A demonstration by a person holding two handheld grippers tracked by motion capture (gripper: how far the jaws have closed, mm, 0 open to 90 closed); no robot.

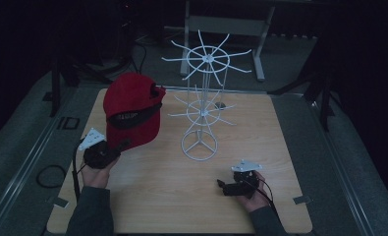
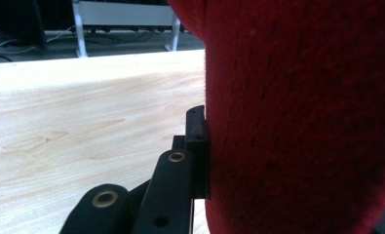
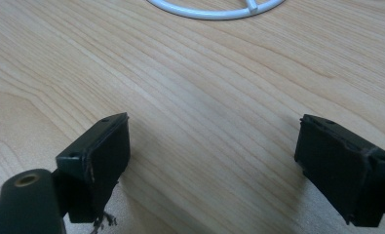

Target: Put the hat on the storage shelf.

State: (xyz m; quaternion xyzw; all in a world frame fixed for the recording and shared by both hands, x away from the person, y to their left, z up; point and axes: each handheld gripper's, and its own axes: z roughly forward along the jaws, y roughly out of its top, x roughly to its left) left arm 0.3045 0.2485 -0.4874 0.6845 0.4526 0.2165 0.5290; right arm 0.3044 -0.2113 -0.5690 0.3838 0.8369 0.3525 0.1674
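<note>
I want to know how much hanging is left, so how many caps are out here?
1. The red cap is held up over the table's left side by the left gripper, beside the white rack.

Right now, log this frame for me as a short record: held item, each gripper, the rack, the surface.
held item: red cap, lifted off the table
left gripper: shut on the cap's edge, cap to the left of the rack
right gripper: open, nothing between its jaws, low over the table
rack: white wire, two tiers of arms, ring base, nothing hung on it
table: light wood
</note>
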